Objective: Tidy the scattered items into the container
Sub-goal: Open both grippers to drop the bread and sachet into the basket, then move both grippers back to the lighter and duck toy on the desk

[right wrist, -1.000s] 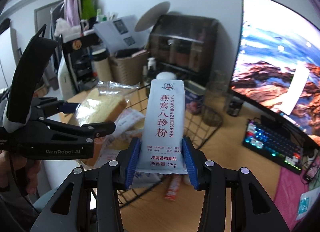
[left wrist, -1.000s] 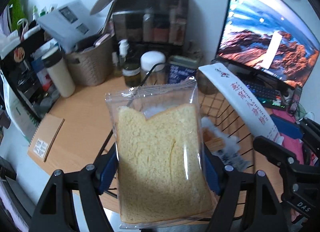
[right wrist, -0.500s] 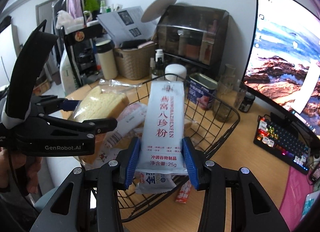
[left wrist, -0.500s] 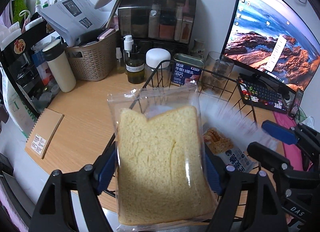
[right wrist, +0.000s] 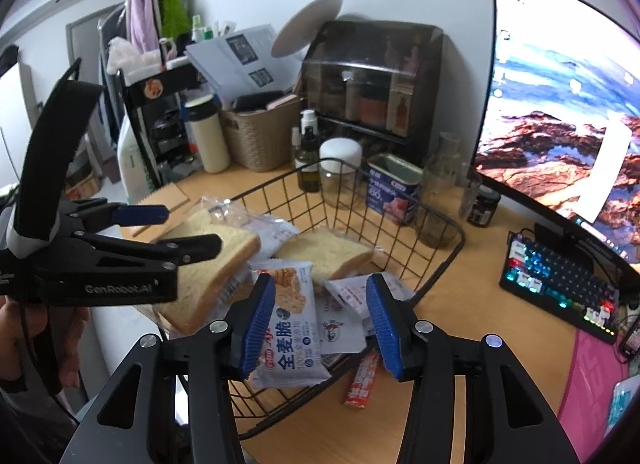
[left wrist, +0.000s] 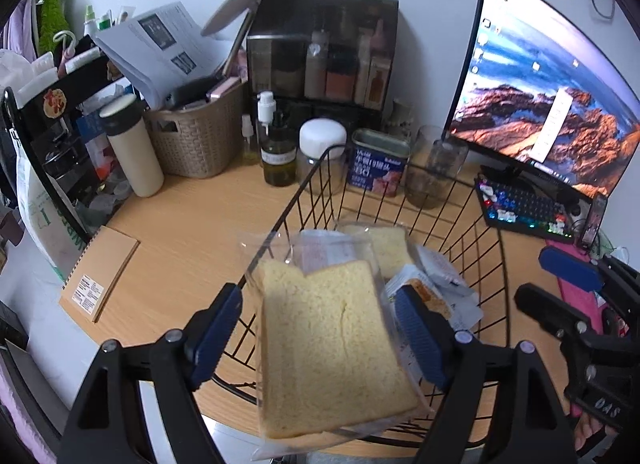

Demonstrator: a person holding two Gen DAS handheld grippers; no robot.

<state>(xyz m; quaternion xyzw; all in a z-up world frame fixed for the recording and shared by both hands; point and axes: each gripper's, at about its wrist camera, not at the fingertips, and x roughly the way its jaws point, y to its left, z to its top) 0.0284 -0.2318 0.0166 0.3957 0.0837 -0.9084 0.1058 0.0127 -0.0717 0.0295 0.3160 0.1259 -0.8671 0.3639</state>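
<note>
Black wire basket (right wrist: pixel 436 264) on the wooden desk (left wrist: pixel 192 215) holds a bagged bread slice (right wrist: pixel 328 256), a cracker packet (right wrist: pixel 292 328) and white sachets (right wrist: pixel 344 312). The left gripper (left wrist: pixel 320 336) is spread wide, its pads apart from the bagged bread slice (left wrist: pixel 332 348) between them at the basket's near edge. The right gripper (right wrist: pixel 320 324) is wide apart and empty above the basket. A red sachet (right wrist: pixel 362 382) lies just outside.

The pale wooden surface (left wrist: pixel 192 223) carries a black wire basket (left wrist: pixel 500 248) near its front edge, with a red sachet (right wrist: pixel 362 380) lying just beside it. Along the back stand a woven bin (left wrist: pixel 196 139), a cream flask (left wrist: pixel 134 151), a dark pump bottle (left wrist: pixel 276 151), a white-lidded jar (left wrist: pixel 322 143) and a blue tin (left wrist: pixel 378 163). A brown notebook (left wrist: pixel 100 274) lies at the left edge, a keyboard (left wrist: pixel 524 207) under the monitor (left wrist: pixel 548 91) to the right.
</note>
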